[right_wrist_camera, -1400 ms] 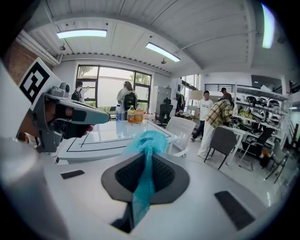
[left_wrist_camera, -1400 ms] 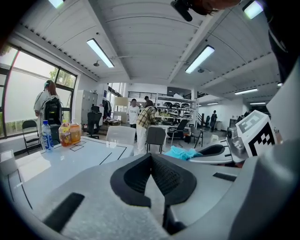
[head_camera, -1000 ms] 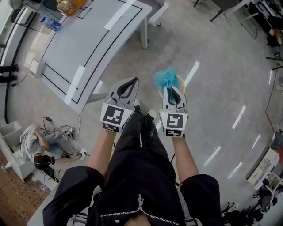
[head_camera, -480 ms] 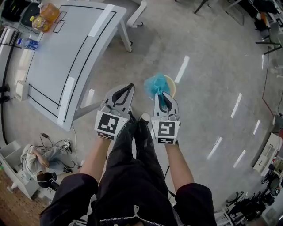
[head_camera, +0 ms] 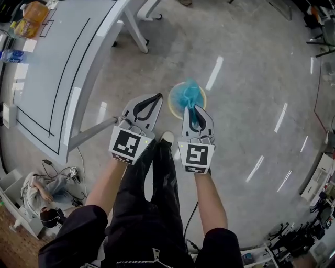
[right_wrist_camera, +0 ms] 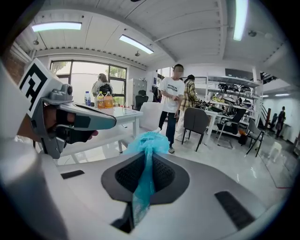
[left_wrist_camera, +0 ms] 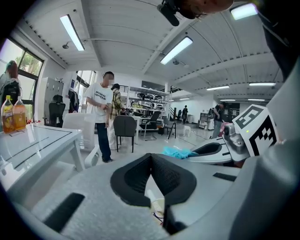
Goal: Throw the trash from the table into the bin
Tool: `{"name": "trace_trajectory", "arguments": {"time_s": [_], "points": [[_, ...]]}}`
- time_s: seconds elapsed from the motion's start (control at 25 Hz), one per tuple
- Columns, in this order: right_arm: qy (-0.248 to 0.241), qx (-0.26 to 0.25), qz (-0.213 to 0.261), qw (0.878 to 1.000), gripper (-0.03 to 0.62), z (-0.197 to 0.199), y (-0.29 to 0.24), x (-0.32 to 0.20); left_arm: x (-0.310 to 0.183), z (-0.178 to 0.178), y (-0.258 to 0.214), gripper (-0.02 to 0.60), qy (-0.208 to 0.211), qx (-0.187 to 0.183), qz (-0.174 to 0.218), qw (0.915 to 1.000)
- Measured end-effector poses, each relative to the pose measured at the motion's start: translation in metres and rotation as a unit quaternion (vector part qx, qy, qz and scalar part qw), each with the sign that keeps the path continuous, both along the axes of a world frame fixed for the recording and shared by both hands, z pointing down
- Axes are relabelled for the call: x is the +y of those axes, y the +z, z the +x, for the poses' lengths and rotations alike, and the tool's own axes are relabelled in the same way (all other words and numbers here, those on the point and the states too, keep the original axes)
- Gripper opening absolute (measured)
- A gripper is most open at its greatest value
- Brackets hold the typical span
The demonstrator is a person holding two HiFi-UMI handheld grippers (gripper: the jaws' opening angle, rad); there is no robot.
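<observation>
Right gripper: fingers closed on a teal wad of thin crumpled material. A strip of it runs down between the pads and the bunched bulk sticks out past the tips.

Left gripper: fingers closed tip to tip, nothing gripped between them. It is held just beside the right gripper.

Head view: the wad overlaps the opening of a round pale bin standing on the floor in front of the person's feet. The white counter lies well to the left, with orange drink bottles at its far corner.
</observation>
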State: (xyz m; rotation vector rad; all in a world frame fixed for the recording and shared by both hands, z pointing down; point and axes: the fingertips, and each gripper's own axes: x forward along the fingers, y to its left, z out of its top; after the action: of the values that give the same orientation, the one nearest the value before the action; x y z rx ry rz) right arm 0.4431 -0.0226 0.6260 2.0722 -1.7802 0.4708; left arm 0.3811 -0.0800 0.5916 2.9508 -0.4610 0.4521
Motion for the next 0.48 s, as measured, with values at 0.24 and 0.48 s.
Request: {"name": "trace_trajectory", "arguments": {"time_s": [0.24, 0.48], "points": [[0.025, -0.008, -0.014, 1.000, 0.020, 0.019, 0.068, 0.004, 0.000, 0.007, 0.061, 0.006, 0.002, -0.004, -0.017, 0.9999], [0.036, -0.002, -0.031, 0.999, 0.020, 0.034, 0.128, 0.003, -0.010, 0.002, 0.103, 0.006, -0.001, -0.003, -0.009, 1.0000]]}}
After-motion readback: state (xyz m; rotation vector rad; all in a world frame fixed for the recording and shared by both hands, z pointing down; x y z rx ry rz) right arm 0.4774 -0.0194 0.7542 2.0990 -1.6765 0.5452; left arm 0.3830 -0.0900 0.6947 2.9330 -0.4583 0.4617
